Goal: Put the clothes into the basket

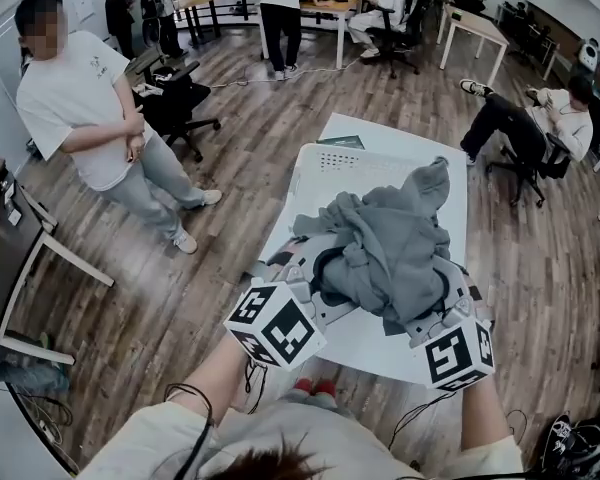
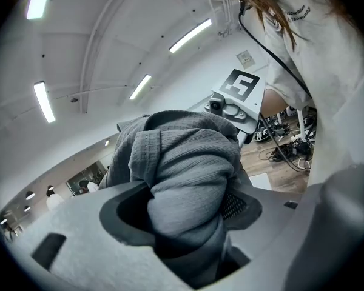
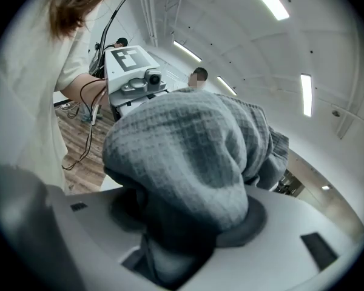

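A grey waffle-knit garment is bunched up and held above the white table, in front of a white laundry basket whose near part it hides. My left gripper is shut on the garment's left side; thick folds of the garment fill its jaws. My right gripper is shut on the right side, where the garment bulges out between its jaws. Both grippers tilt upward, so the gripper views show the ceiling behind the cloth.
A person in a white shirt stands left of the table. Office chairs and desks with seated people ring the room. Wood floor surrounds the table.
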A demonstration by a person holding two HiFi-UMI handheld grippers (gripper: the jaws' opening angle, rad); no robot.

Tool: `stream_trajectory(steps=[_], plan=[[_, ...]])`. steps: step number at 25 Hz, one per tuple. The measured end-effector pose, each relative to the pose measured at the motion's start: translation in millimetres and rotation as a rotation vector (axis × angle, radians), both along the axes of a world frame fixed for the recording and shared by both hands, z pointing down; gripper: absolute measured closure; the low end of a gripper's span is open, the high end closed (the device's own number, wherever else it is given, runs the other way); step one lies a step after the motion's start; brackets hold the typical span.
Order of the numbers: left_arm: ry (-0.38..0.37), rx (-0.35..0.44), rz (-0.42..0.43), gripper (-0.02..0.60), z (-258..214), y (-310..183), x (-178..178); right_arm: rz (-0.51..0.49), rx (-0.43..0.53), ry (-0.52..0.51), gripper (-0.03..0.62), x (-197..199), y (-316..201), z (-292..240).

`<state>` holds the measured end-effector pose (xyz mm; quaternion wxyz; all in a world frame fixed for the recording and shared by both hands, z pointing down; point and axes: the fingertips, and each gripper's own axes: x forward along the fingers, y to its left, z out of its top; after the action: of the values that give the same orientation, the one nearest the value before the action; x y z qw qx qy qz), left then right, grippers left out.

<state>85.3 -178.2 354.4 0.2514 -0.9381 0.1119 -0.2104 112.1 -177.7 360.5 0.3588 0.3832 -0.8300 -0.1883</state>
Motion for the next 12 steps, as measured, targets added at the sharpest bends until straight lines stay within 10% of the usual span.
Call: stream_trajectory(steps=[12], plan=[[0.019, 0.194, -0.037, 0.275, -79.2, -71.6, 15.1, 0.036, 0.176, 0.015, 0.324, 15.4, -72.8, -77.8]])
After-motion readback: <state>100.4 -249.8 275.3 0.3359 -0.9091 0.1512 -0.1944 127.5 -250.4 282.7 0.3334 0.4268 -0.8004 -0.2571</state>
